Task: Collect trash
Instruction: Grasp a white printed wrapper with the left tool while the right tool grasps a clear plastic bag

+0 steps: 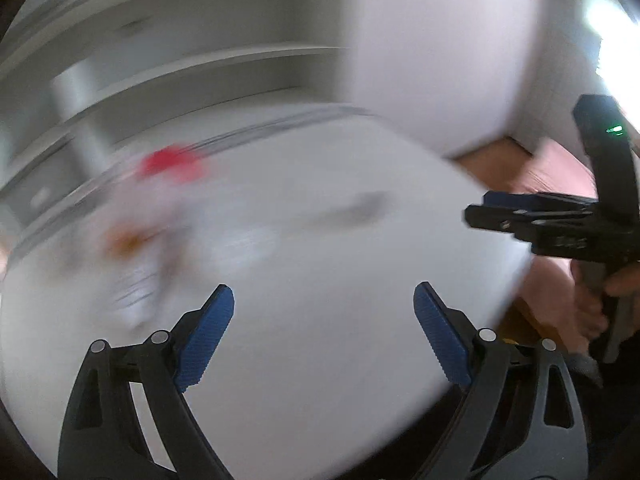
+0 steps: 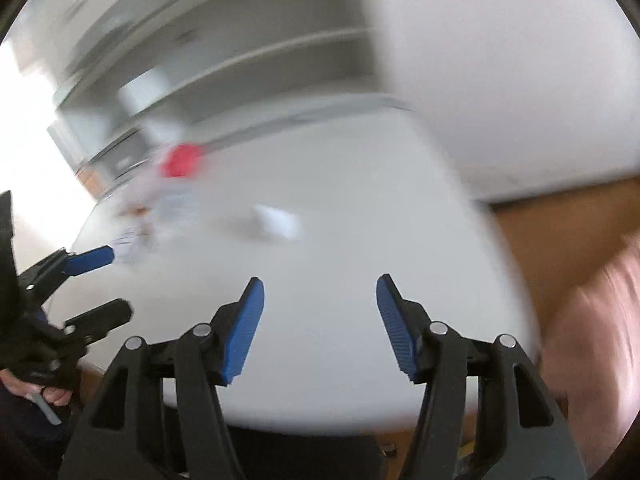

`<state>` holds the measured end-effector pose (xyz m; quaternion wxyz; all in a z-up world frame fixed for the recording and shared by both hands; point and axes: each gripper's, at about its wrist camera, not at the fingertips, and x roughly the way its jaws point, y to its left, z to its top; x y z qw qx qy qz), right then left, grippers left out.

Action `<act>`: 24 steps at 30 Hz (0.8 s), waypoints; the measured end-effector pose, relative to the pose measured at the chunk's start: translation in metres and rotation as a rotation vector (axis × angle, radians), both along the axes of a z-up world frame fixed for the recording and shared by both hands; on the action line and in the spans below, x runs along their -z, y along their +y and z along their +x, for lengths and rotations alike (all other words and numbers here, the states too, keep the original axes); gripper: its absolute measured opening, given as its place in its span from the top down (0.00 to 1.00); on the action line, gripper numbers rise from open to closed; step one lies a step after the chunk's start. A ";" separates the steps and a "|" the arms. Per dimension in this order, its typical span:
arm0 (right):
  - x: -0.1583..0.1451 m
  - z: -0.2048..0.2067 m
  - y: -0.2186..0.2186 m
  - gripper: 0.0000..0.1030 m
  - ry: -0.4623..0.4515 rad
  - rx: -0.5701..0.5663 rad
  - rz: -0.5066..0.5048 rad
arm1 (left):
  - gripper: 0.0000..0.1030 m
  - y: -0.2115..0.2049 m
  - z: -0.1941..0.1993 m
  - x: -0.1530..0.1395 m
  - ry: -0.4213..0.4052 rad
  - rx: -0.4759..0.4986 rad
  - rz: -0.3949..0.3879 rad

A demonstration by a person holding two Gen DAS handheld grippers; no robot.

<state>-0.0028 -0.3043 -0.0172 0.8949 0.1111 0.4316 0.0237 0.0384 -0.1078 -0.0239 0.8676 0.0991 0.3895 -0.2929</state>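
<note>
The left gripper (image 1: 324, 332) and right gripper (image 2: 320, 328) both hang spread and empty above the near part of the white table (image 2: 360, 240). The trash lies further off: a blurred heap with a red bit (image 2: 182, 160) and a crumpled white scrap (image 2: 276, 220). Best slow down, let the view settle, then take the nearer scrap first

A white table (image 2: 320, 360) carries a blurred heap of trash (image 2: 160, 208) with something red (image 2: 182, 160) on it, and nearby a small white piece (image 2: 278, 220)
</note>
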 end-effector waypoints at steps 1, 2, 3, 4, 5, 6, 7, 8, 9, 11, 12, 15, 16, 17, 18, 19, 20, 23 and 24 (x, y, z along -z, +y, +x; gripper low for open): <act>-0.003 0.018 0.021 0.43 -0.005 -0.053 -0.008 | 0.14 0.024 0.006 0.003 0.012 -0.062 -0.002; -0.005 0.038 0.044 0.43 -0.007 -0.109 -0.021 | 0.14 0.044 0.010 0.006 0.025 -0.111 -0.005; -0.006 0.054 0.061 0.43 -0.007 -0.151 -0.028 | 0.14 0.067 0.013 0.009 0.044 -0.166 -0.012; -0.006 0.075 0.083 0.43 -0.008 -0.207 -0.040 | 0.14 0.086 0.015 0.012 0.066 -0.205 -0.023; -0.006 0.088 0.097 0.43 -0.010 -0.235 -0.052 | 0.14 0.106 0.016 0.016 0.092 -0.240 -0.040; -0.006 0.100 0.109 0.43 -0.012 -0.260 -0.067 | 0.14 0.116 0.017 0.017 0.105 -0.257 -0.050; -0.005 0.117 0.126 0.43 -0.011 -0.288 -0.096 | 0.14 0.129 0.018 0.019 0.117 -0.279 -0.056; -0.005 0.129 0.138 0.43 -0.009 -0.304 -0.113 | 0.14 0.140 0.017 0.021 0.124 -0.300 -0.058; -0.004 0.139 0.146 0.43 -0.009 -0.319 -0.126 | 0.14 0.146 0.016 0.022 0.127 -0.309 -0.059; 0.001 0.161 0.162 0.43 -0.004 -0.339 -0.162 | 0.14 0.162 0.017 0.024 0.130 -0.321 -0.059; 0.005 0.171 0.169 0.43 0.008 -0.340 -0.187 | 0.14 0.166 0.018 0.025 0.134 -0.318 -0.059; 0.014 0.185 0.183 0.43 0.030 -0.352 -0.225 | 0.14 0.168 0.023 0.030 0.130 -0.303 -0.051; 0.016 0.188 0.188 0.46 0.039 -0.349 -0.244 | 0.14 0.166 0.026 0.031 0.129 -0.293 -0.047; 0.017 0.187 0.188 0.64 0.046 -0.343 -0.253 | 0.14 0.163 0.031 0.031 0.128 -0.278 -0.042; 0.015 0.186 0.186 0.71 0.044 -0.333 -0.243 | 0.14 0.159 0.032 0.031 0.125 -0.267 -0.036; 0.011 0.181 0.182 0.75 0.038 -0.334 -0.229 | 0.14 0.155 0.035 0.031 0.122 -0.257 -0.034; 0.005 0.176 0.179 0.77 0.023 -0.329 -0.214 | 0.14 0.149 0.040 0.030 0.119 -0.242 -0.031; -0.018 0.162 0.162 0.77 -0.028 -0.290 -0.170 | 0.14 0.128 0.057 0.032 0.108 -0.186 -0.019; -0.027 0.154 0.152 0.77 -0.043 -0.277 -0.142 | 0.14 0.118 0.064 0.034 0.104 -0.163 -0.007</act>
